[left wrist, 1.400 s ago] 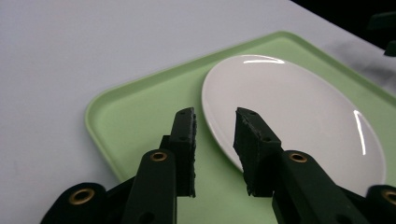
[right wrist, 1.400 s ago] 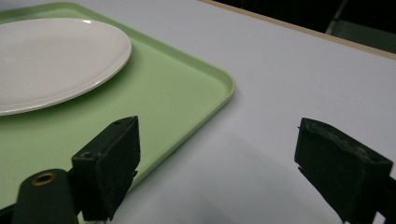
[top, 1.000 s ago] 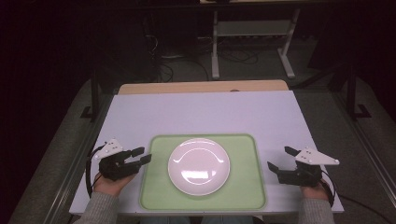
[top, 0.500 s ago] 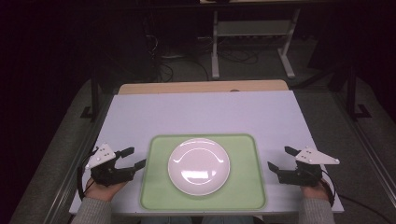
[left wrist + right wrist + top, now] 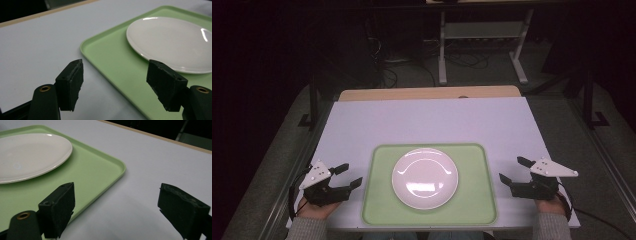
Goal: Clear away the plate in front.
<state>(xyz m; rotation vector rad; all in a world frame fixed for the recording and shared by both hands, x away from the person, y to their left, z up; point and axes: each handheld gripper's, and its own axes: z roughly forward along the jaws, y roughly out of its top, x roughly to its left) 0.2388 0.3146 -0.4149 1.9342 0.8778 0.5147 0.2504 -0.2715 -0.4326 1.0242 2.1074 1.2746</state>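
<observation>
While both hands rest at the near edge, the left tool (image 5: 348, 176) sits just left of the tray, its two black jaws spread wide with nothing between them. It points toward the tray. From the left tool's own view, the blocky jaw pads (image 5: 71, 82) look rough and dull, and one hangs over the tray's edge. The right tool (image 5: 514, 171) sits just right of the tray, also wide open and holding nothing, and it points back toward the tray too. Each tool has a pale three-cornered plate on top.

Between them lies a light green tray (image 5: 474, 200), smooth, with round corners and a low raised rim. Its long side runs left to right. A round white plate (image 5: 425, 177) sits flat in the middle of it, shiny and bare.

Under the tray is a flat white tabletop (image 5: 432, 120) with a wooden strip along the far edge. Beyond it the room is dark, with a grey floor, a pale metal stand (image 5: 482, 35) and some cables.
</observation>
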